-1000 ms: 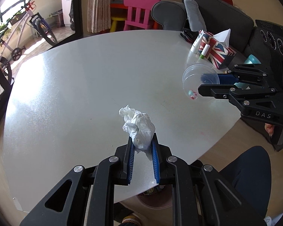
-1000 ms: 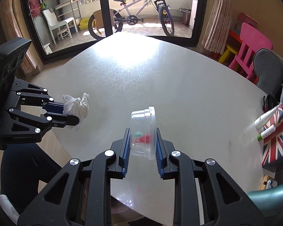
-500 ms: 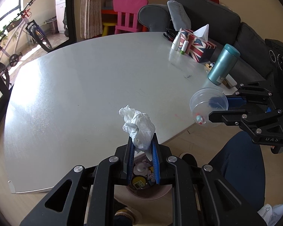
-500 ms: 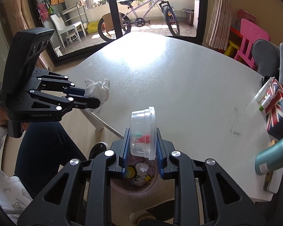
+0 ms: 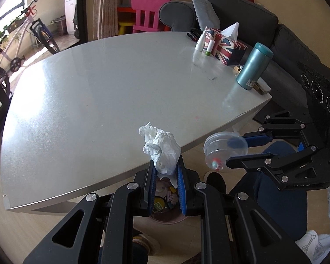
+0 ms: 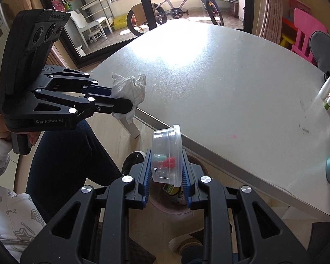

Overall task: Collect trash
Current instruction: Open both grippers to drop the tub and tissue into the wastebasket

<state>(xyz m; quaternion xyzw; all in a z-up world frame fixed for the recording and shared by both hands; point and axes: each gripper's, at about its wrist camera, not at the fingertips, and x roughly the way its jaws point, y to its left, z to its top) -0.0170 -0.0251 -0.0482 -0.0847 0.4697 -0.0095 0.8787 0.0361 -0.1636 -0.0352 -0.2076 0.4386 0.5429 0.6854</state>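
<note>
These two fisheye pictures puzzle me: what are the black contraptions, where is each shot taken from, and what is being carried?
No robot here: a seated person holds a pair of black hand-held tongs in each hand, each with a camera looking along its two fingers.

The left view looks past the left tongs, shut on a crumpled white tissue. The right tongs appear at its right side.

The right view looks past the right tongs, shut on a clear lidded plastic cup with small red and green bits inside. The left tongs show at its left.

Both loads hang off the edge of the grey table, above a pinkish trash bin on the floor that already has rubbish in it. On the table stand a Union Jack tissue box, a teal flask and two small white tubes.
</note>
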